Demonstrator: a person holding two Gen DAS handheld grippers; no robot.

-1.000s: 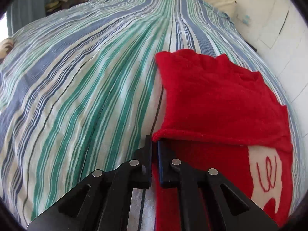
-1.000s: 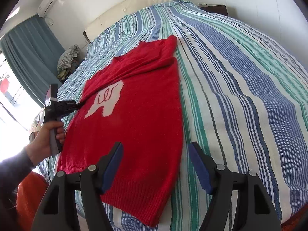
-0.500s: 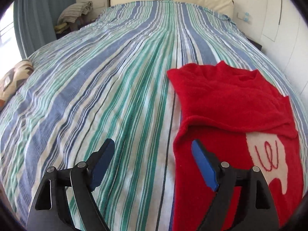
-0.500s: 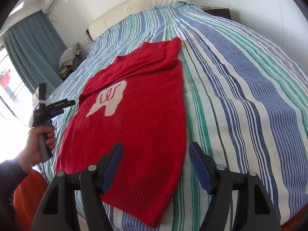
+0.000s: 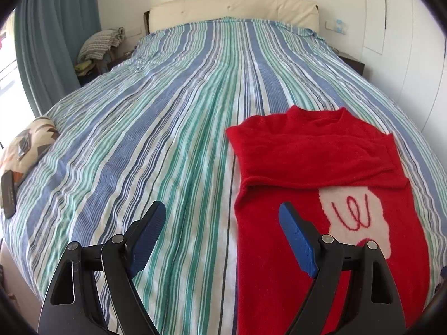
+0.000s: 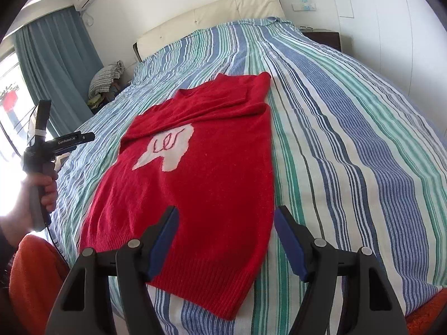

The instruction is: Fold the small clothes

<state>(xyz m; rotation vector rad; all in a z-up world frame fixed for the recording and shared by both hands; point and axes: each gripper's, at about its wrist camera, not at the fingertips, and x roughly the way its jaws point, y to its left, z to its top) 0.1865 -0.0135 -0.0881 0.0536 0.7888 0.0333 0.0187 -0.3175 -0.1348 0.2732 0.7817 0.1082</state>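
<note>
Left wrist view first: my left gripper (image 5: 218, 234) hangs with its jaws spread wide and nothing between them, above the near part of the striped bed (image 5: 167, 117). One red sweater (image 5: 321, 173) lies flat toward the bed's right edge, with its sleeves already folded across the chest above a single white patch (image 5: 354, 217). I count one patterned cushion (image 5: 28, 145) and one dark remote-like device (image 5: 8, 195) at the bed's left edge, and one pile of laundry (image 5: 100, 44) beyond the far-left corner. Right wrist view: my right gripper (image 6: 226, 240) is just as wide and empty, poised over the sweater's ribbed hem (image 6: 212, 287) near the bed's foot edge; the left gripper (image 6: 64, 142) shows beside the left edge, held clear of the cloth. I judge the knit soft, light and limp, prone to sag and drag on the cover. I would pinch the two hem corners, one per gripper, and carry them up toward the collar.
</note>
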